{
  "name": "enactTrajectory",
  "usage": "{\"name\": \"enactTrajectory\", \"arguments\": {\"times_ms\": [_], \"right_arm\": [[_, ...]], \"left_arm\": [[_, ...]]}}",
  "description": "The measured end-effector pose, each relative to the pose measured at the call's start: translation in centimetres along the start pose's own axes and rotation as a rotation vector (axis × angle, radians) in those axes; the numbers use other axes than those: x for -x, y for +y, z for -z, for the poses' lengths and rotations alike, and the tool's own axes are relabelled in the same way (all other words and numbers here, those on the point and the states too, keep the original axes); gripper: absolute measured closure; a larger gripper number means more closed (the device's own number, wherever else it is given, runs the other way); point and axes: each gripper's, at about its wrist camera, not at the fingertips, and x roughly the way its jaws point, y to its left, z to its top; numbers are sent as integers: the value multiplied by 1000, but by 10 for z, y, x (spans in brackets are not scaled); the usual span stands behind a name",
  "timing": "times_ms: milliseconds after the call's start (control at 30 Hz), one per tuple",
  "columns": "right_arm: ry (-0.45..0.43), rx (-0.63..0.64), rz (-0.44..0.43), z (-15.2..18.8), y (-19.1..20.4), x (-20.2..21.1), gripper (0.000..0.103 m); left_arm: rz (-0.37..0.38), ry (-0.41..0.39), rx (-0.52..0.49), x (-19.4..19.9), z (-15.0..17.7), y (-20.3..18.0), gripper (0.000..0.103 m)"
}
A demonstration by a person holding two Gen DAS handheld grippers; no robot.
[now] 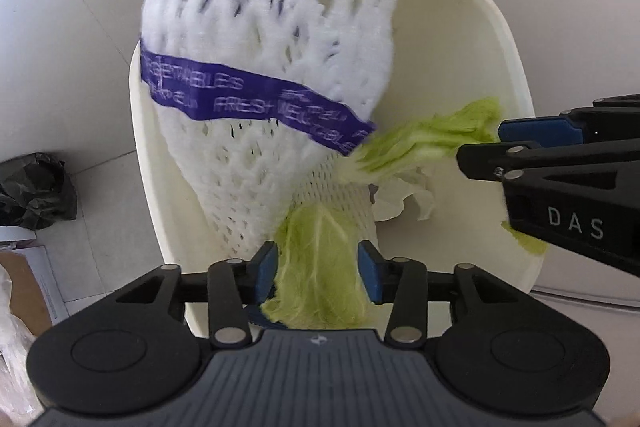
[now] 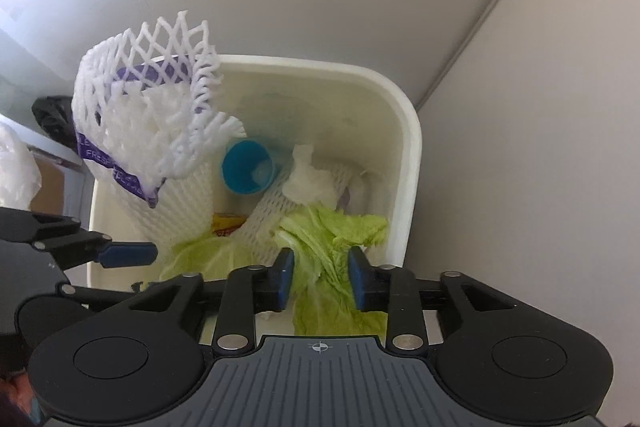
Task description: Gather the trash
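Pale floor tiles surround a cream bin (image 2: 408,147) that holds foam netting (image 1: 256,27) with a purple band along its left wall, a blue cup (image 2: 249,167), tissue (image 2: 310,181) and cabbage leaves (image 2: 332,227). Both tongs hang above its near edge. Left tongs (image 1: 318,267) and right tongs (image 2: 320,281) stand apart, each with a leaf loose between the pads, no pad pressing.

You're over the bin (image 2: 408,155), both grippers pointing down into it.

Your left gripper (image 1: 318,269) and right gripper (image 2: 320,281) each have a leaf (image 1: 320,267) between parted jaws, side by side. A foam net (image 2: 152,131) leans on the bin's left wall, sticking above the rim. Right of it lie a cup (image 2: 248,167), then a tissue (image 2: 308,183). A bag (image 1: 36,195) sits outside, left.
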Motion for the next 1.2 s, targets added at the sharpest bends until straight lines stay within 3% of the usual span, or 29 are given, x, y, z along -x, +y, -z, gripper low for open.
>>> {"name": "enactTrajectory", "arguments": {"times_ms": [100, 233, 600, 833, 1000, 1200], "right_arm": [[-5, 0, 2, 1, -1, 3, 54], [-9, -6, 0, 2, -2, 7, 52], [-50, -8, 12, 7, 0, 40, 42], [-107, -18, -5, 23, 6, 88, 32], [-146, -18, -10, 36, 15, 124, 29], [-231, -77, -9, 58, 18, 181, 23]], "left_arm": [[2, -9, -13, -2, 2, -2, 52], [10, -22, -24, 3, 4, -6, 43], [8, -68, -11, 33, 22, -17, 32], [-13, -141, -52, 85, 45, -19, 21], [-25, -160, -54, 124, 64, -12, 11], [-55, -186, -126, 173, 69, -13, 5]]}}
